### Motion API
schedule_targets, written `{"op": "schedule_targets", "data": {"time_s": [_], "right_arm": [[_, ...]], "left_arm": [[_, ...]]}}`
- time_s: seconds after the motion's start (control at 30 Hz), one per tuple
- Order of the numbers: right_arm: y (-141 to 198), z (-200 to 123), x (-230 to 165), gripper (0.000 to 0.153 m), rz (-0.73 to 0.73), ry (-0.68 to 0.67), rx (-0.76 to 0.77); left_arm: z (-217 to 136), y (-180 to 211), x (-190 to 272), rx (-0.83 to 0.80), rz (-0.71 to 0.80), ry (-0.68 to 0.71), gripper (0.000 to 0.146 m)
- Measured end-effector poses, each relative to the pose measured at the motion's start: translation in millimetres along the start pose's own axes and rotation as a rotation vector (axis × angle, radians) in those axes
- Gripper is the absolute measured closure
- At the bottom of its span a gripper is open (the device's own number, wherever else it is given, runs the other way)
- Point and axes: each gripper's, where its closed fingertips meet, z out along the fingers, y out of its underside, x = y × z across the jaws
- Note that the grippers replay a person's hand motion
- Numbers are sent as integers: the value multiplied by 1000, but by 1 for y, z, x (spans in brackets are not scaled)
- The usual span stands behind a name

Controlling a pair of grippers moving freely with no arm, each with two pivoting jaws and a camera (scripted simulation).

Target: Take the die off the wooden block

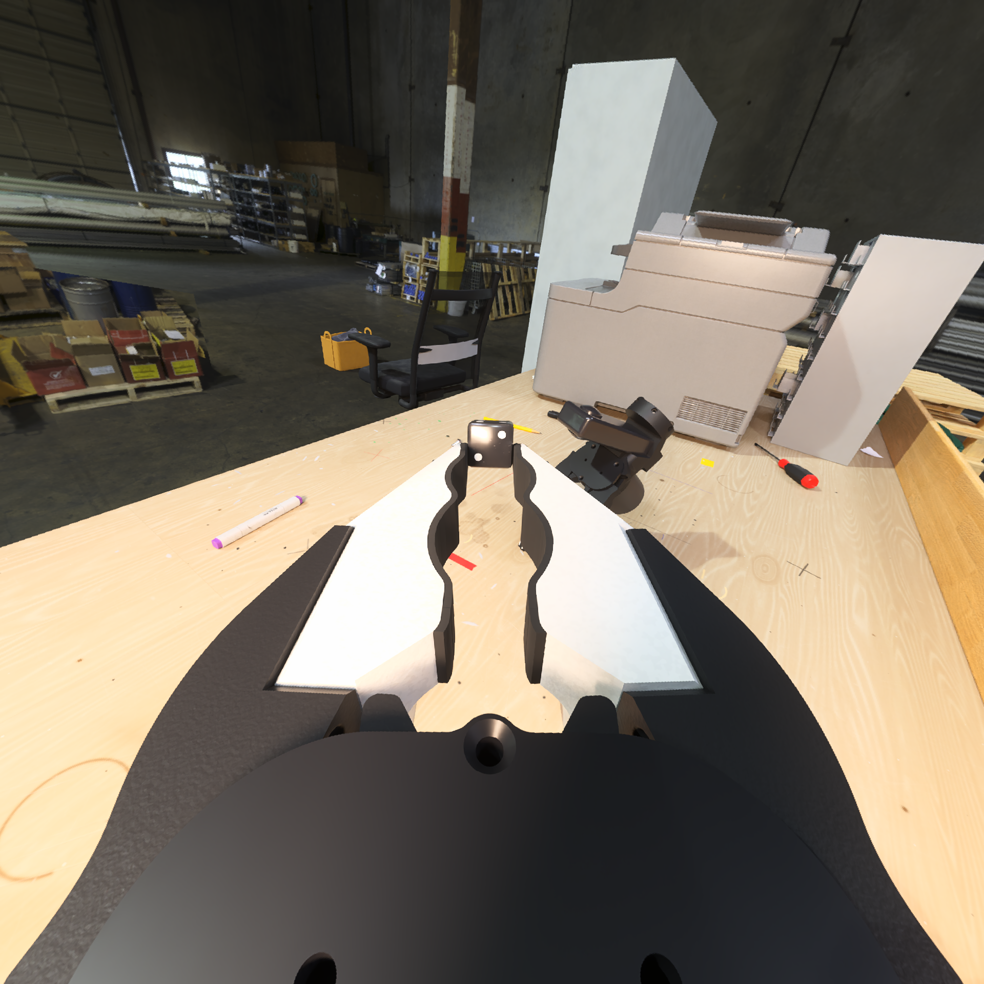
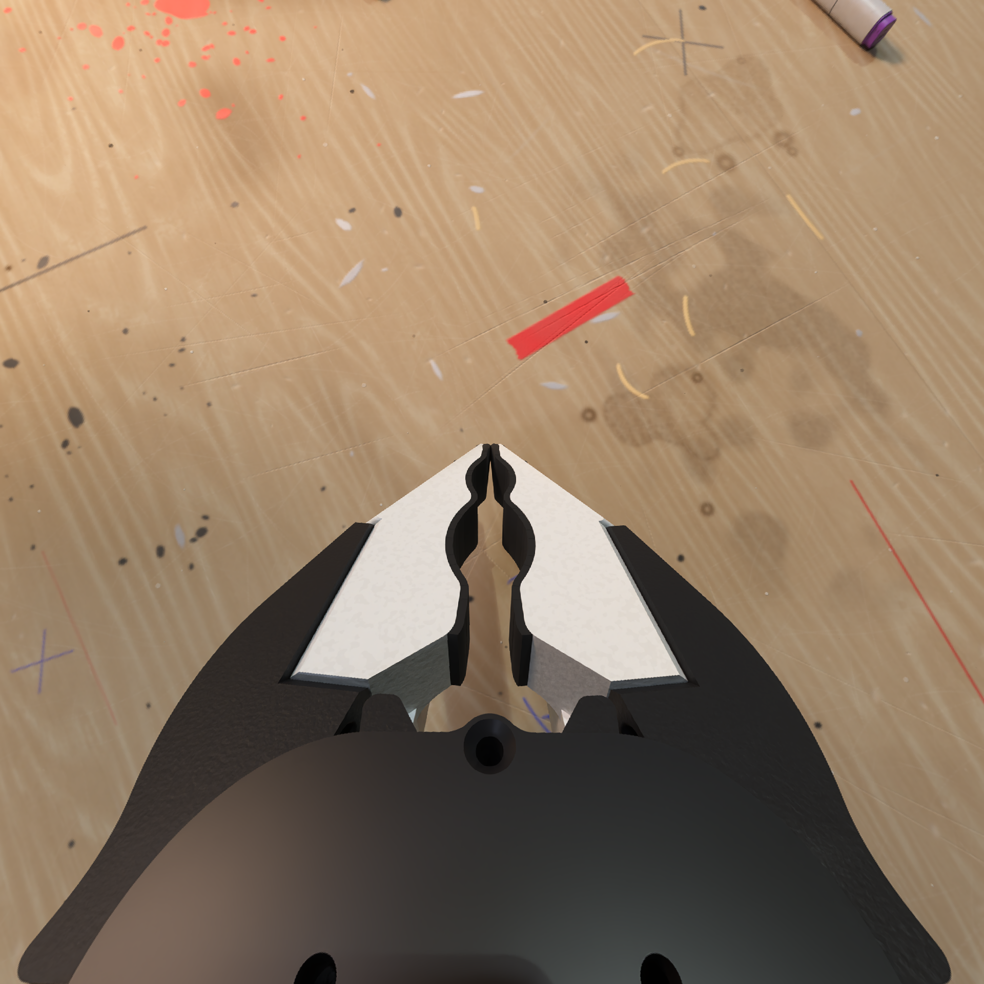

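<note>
Where the pale plywood desk point(image 1: 692, 612) reaches its far edge, a tall white cabinet point(image 1: 623, 202) rises behind a beige office printer point(image 1: 687, 330), with a second white panel point(image 1: 878, 346) leaning at the printer's right. Beyond the desk edge a black office chair point(image 1: 426, 357) stands on the warehouse floor. A dark camera-like device point(image 1: 612, 442) rests on the desk in front of the printer, right of the left tongs' tips.

The left tongs point(image 1: 490, 455) are clamped on the die point(image 1: 490, 443), which is pinched between the two fingertips and held up above the desk surface; the wooden block shows in neither view. The die is black and glossy, with rounded corners and white pips: two show on the face toward the camera, and a bright highlight sits on that face.

A white marker with purple ends point(image 1: 258, 521) lies to the left on the desk, a red-handled screwdriver point(image 1: 793, 468) to the right. A red tape strip point(image 1: 462, 560) is seen between the fingers.

The right tongs point(image 2: 490, 447) point down at bare desk point(image 2: 266, 319), their tips pressed together on nothing. Ahead lie the red tape strip point(image 2: 570, 317) and red paint spatter point(image 2: 175, 32).
</note>
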Motion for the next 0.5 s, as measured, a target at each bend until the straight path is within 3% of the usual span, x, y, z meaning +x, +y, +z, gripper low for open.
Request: {"op": "schedule_targets", "data": {"time_s": [0.23, 0.37, 0.5], "right_arm": [[5, 3, 1, 153, 22, -7, -29], [-7, -14, 9, 153, 38, 28, 47], [10, -11, 12, 153, 63, 14, -9]], "left_arm": [[0, 2, -1, 5, -10, 5, 130], [-1, 1, -1, 7, -13, 7, 130], [0, 0, 1, 6, -6, 15, 130]]}}
